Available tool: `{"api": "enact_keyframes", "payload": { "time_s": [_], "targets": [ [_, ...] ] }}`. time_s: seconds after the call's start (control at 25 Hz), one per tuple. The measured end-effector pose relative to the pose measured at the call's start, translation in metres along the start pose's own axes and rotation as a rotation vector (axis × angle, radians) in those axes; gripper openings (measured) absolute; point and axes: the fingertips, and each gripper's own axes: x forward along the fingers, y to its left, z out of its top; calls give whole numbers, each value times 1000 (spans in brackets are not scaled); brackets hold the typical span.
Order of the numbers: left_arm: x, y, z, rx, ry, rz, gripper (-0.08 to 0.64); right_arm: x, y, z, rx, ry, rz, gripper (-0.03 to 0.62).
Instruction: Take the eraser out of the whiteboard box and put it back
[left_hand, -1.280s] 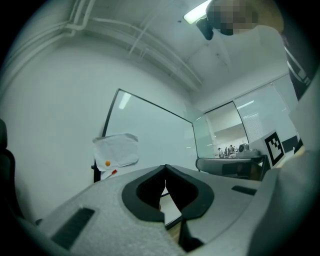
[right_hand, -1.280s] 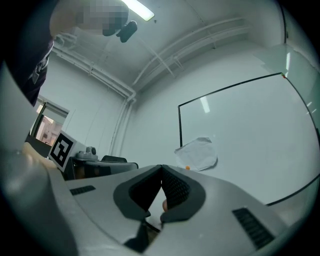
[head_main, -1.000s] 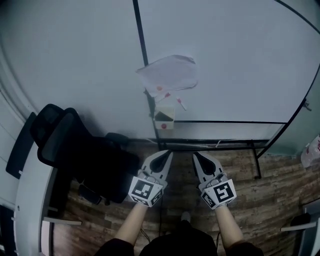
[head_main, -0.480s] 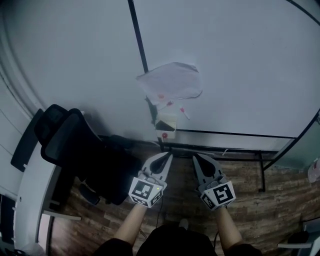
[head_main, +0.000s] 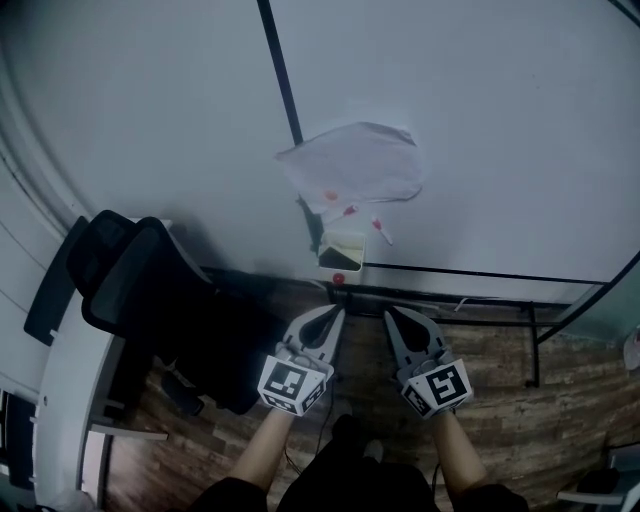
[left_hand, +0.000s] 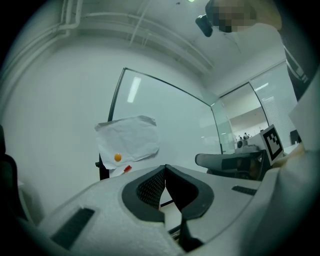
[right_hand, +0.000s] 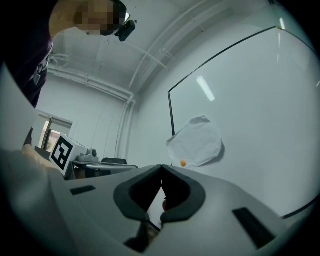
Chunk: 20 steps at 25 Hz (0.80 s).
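Both the left gripper (head_main: 334, 315) and the right gripper (head_main: 394, 316) are hovering at lower centre, jaws pressed together on nothing. The eraser is probably sitting inside the whiteboard box (head_main: 342, 243) at centre, though it is too small to confirm. Arriving with the jaws unspread is risking bumping the box loose.

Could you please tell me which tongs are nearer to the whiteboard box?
Left. The left tongs point almost straight at the whiteboard box; the right tongs sit farther off to its right.
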Motion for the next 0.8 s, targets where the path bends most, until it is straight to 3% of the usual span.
{"api": "enact_keyframes", "payload": {
  "time_s": [0.6,0.8],
  "targets": [
    [75,117,-14,-58,-41,-53,5,128,-38,-27,-83,79,-8,3],
    [84,147,-29,-81,-37,-39,5,157,-40,-42,-125,121,14,3]
  ]
}}
